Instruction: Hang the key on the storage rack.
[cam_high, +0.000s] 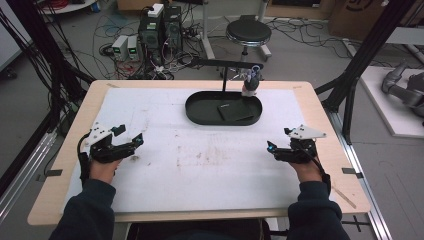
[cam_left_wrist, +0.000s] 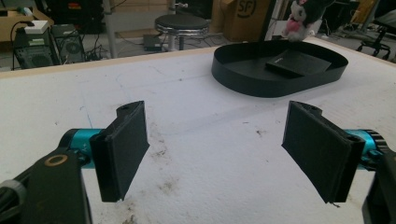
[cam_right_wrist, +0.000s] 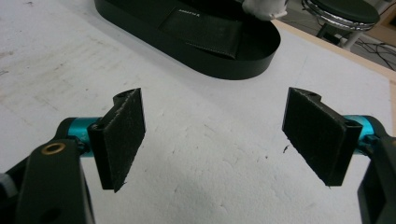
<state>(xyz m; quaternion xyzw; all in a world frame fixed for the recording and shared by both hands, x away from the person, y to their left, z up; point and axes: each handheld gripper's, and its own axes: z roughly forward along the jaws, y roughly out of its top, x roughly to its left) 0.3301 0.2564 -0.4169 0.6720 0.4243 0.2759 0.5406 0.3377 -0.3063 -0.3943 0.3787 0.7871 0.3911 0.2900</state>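
A black oval tray (cam_high: 197, 109) lies at the back middle of the white table cover, with a flat black wallet (cam_high: 234, 112) inside it. The same tray (cam_left_wrist: 243, 77) and wallet (cam_left_wrist: 299, 63) appear in the left gripper view, and the tray (cam_right_wrist: 219, 65) and wallet (cam_right_wrist: 205, 30) in the right gripper view. A small plush toy (cam_high: 251, 82) stands at the tray's far rim. My left gripper (cam_high: 131, 141) rests open near the table's left side. My right gripper (cam_high: 272, 148) rests open near the right side. Both sets of jaws are wide apart with nothing between them.
A black stand with a horizontal bar (cam_high: 225, 64) rises behind the tray. The white foam cover (cam_high: 200, 165) is stained in the middle. Beyond the table are a round stool (cam_high: 248, 33), computer boxes (cam_high: 160, 27) and cables on the floor.
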